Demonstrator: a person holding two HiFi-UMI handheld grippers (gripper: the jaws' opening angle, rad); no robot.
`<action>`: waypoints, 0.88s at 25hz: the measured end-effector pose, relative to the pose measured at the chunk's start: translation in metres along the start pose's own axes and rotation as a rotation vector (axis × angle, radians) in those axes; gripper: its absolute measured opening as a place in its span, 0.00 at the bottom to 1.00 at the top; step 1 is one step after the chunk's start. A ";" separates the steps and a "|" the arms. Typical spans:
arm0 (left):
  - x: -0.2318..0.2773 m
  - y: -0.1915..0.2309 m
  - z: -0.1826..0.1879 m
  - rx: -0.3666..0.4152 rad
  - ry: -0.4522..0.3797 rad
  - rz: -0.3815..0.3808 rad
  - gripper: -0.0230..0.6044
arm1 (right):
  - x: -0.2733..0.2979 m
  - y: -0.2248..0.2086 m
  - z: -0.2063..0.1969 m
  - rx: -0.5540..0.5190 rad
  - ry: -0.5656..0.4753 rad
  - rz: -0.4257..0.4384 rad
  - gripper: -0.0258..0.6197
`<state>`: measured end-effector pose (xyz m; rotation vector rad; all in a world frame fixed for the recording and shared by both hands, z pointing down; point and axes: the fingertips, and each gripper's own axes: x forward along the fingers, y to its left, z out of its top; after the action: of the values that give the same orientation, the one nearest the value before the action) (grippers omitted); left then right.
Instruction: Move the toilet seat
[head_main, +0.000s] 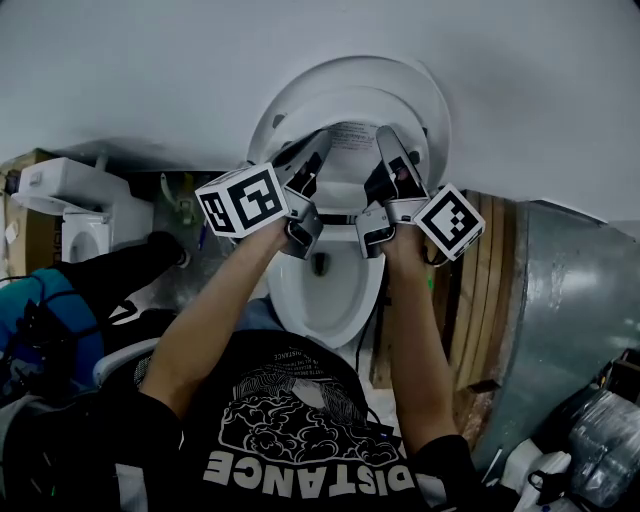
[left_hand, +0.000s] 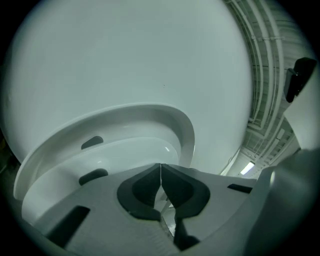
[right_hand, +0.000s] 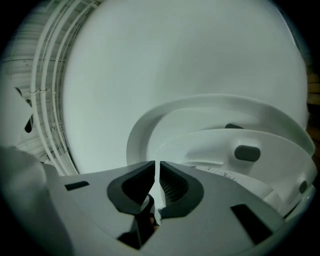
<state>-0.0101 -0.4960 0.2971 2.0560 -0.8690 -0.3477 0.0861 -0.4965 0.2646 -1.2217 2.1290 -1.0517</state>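
Grey-walled bathroom, toilet bowl (head_main: 322, 300) open below. Toilet seat (head_main: 345, 100) tipped up against its lid, bumpers showing. Left gripper (left_hand: 160, 170) and right gripper (right_hand: 157, 167) both closed on nothing, tips up near the seat's underside. Liable to skid off smooth plastic, dropping the seat hard onto the bowl.

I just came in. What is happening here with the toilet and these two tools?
A person stands over the toilet bowl with a gripper in each hand. The left gripper and the right gripper both reach up to the raised toilet seat, which leans a little off the upright lid behind it. Each gripper's jaws are together with nothing between them, so they seem to push on the seat rather than grip it.
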 end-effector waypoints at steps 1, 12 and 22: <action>-0.001 0.001 -0.002 0.008 0.004 0.008 0.06 | 0.000 0.002 -0.002 -0.007 0.005 0.006 0.10; -0.031 -0.041 -0.043 0.155 0.017 0.036 0.06 | -0.060 0.018 -0.034 -0.116 0.085 -0.056 0.09; -0.057 -0.080 -0.101 0.323 0.064 0.101 0.06 | -0.116 0.040 -0.062 -0.339 0.187 -0.085 0.09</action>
<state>0.0386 -0.3642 0.2893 2.2919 -1.0389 -0.0884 0.0794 -0.3595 0.2723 -1.4257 2.4964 -0.8929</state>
